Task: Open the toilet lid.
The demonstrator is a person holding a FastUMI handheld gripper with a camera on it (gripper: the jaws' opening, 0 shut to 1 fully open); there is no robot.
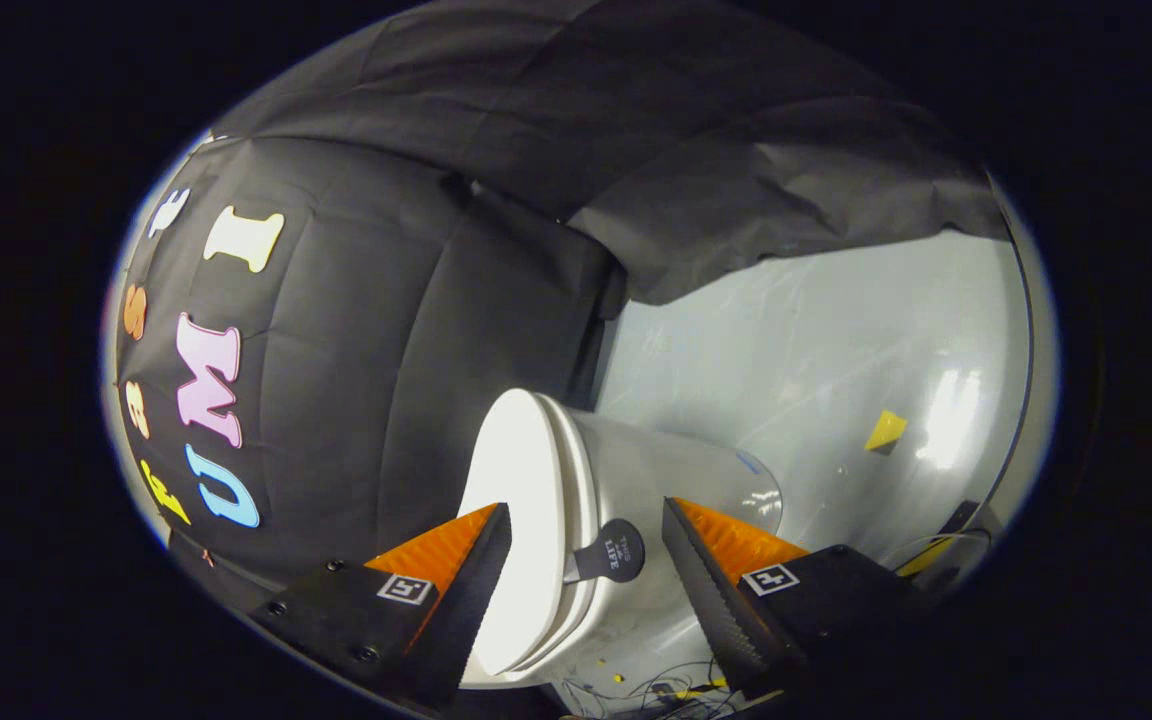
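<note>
So the gripper (586, 580) is rolled way over on its side here, which is why the toilet (636, 480) looks like it's lying down and the floor (816, 350) climbs up toward 2 o'clock. Its fingers are spread wide with nothing clamped. The toilet lid (521, 500) sits right in the gap, leaning toward the left finger (456, 590), and I can't tell if that finger is actually touching the lid or just in front of it.

My read on the tilt: the person is lining the fingers up with the lid's edge so one finger can hook it. There's a little black pull tab (611, 552) stuck on the rim of the lid, dead centre between the fingers, and I'd guess that's the real target. It's a handle added so a two-finger tool has something to bite, since a bare lid edge is thick and slippery.

Lid looks closed or close to it. I only see a thin seam between it and the seat, so the lifting part isn't done yet as far as I can judge.

Materials:
- lid and bowl are glossy white, smooth, rounded, probably plastic lid over ceramic
- tab is flat and matte, a round head on a short stem
- fingers are black wedge shapes with a ridged inner face on the right finger (726, 590) and orange outer sides
- floor is shiny pale grey with a yellow tape scrap (885, 430) at 3 o'clock
- black cloth (416, 330) from 9 to 12, creased and matte
- some loose thin wires (676, 685) on the floor at 6 o'clock
</note>
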